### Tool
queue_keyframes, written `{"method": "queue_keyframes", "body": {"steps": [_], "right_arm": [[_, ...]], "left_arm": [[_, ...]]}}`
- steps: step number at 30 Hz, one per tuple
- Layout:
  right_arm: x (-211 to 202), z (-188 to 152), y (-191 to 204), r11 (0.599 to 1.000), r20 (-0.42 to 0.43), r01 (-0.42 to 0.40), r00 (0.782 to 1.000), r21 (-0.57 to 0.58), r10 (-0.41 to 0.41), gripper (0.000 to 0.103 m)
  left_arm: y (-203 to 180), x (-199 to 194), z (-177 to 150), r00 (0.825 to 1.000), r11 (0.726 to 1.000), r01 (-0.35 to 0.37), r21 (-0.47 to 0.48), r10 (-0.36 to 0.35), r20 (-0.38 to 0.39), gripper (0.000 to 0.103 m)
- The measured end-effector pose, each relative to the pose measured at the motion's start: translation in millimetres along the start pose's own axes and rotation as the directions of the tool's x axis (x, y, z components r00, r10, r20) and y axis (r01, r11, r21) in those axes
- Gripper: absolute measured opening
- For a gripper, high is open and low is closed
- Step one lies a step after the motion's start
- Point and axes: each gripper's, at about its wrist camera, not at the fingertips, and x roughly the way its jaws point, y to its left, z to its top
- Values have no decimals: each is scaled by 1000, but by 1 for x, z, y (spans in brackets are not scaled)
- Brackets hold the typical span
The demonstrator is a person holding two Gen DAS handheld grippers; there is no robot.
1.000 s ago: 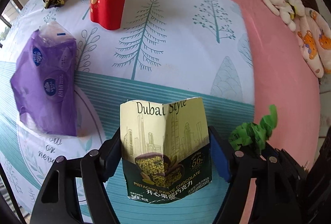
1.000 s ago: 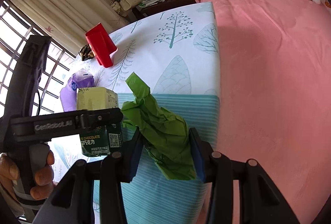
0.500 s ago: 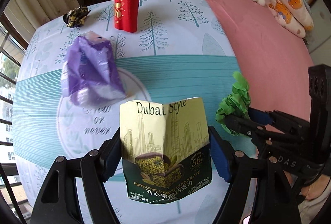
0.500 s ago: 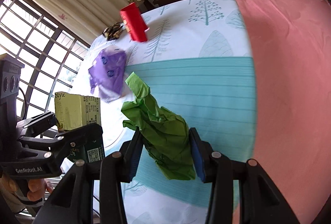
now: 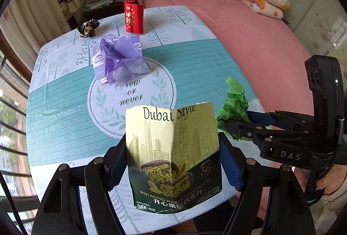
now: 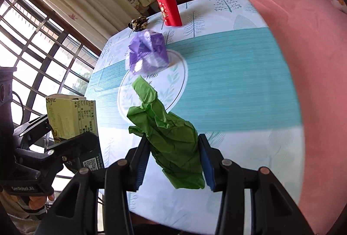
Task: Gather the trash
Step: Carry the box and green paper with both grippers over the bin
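Crumpled green paper point(image 6: 173, 144) was clamped between the right tongs point(image 6: 173, 164) above the surface point(image 6: 249, 148); a chocolate wrapper point(image 6: 69, 118) was held in the left tongs point(image 6: 63, 146) beside it.

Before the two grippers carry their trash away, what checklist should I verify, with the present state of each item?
1. Left gripper shut on chocolate box: ok.
2. Right gripper shut on green paper: ok.
3. Both loads lifted off the tablecloth: ok.
4. Grippers apart, not touching: ok.
5. Trash bin located: cannot tell, none in view.
6. All trash collected: not ok; purple wrapper, foil wrapper and red packet remain.
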Motion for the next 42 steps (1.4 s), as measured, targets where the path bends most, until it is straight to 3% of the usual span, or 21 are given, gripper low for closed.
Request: {"method": "queue_keyframes", "body": {"steps": [9,17,23,33,42], "right_arm": [[-8,-117,72,992,67,42,996,123,-50,44],[-1,-189,100,978,-10,70,998,198,-70,44],[12,-224,97,967,-70,87,995,241,-72,44],[63,-273,59,956,-139,97,988,278,-60,44],[159,-336,-2,944,-226,114,973,310,-43,44]], "left_arm": [[20,-48,-107,997,984,57,166,-65,45,74],[26,-64,-178,995,970,93,226,-95,-3,74],[28,-60,-216,994,972,113,204,-110,-30,75],[22,-6,-279,990,990,122,77,-115,-82,75],[24,99,-356,985,995,94,20,-90,-148,76]]}}
